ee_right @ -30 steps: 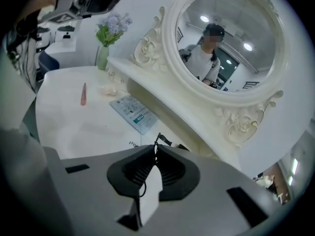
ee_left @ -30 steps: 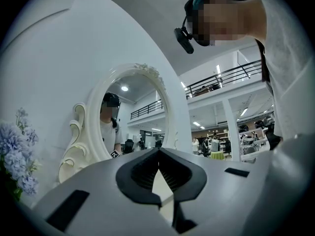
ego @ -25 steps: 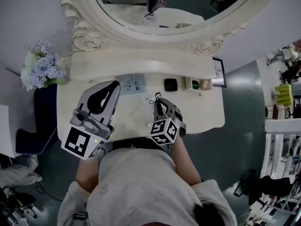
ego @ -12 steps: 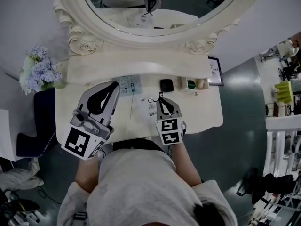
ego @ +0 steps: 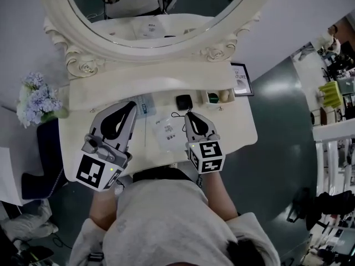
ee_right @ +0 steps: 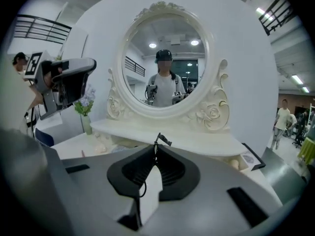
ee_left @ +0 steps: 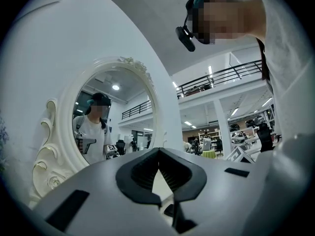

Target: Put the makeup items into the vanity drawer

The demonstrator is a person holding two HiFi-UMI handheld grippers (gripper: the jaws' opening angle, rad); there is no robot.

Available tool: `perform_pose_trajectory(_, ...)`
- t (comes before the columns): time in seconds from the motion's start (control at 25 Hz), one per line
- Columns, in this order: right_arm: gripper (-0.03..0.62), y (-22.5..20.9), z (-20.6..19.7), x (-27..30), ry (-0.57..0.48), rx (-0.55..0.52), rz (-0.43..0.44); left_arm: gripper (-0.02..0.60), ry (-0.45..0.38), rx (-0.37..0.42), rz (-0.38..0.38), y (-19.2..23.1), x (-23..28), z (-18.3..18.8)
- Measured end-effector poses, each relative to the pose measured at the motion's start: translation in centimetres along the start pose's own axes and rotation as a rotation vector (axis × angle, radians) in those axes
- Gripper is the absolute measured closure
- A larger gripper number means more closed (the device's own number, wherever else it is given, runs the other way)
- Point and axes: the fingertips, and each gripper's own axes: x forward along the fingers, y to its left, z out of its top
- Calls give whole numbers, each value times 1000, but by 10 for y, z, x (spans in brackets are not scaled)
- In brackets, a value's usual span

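- On the vanity top (ego: 236, 131), below the mirror (ego: 144, 4), both grippers point toward the mirror with the makeup items ahead of and between them.
- Left gripper (ego: 132, 105): jaws closed tip to tip, nothing between them. It hovers over the left half of the top.
- Right gripper (ego: 188, 114): jaws closed, pinching a thin black cord (ego: 175, 116) at the tips. In the right gripper view a small black end sticks out past the tips and the cord hangs down between the jaws.
- Packet (ego: 165, 133): white with some print, on the top between the two grippers. The cord runs toward it. Cannot tell whether it is lifted or lying flat.
- Compact (ego: 183, 101): black and square, near the back ledge, just ahead of the right gripper's tips and apart from them.
- Two small pots (ego: 218, 96) sit side by side to the right of the compact.
- Pale-blue pack (ego: 144, 105): just beside the left gripper's tips, partly hidden by them.
- Frame (ego: 241, 78): at the back right corner of the top.
- Flowers (ego: 36, 100): off the left end of the vanity.
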Motion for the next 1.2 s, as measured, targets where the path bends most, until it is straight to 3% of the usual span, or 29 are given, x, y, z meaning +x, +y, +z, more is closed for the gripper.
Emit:
perform_pose_trajectory(0.6,560,-73,26,-49,-166,152,-107,568,13,2,-89,-39,38,-7)
perform_pose_trajectory(1.2,559,-133,22,-87,-216,204,-211,568,13,-11,-168,-76,79,-14)
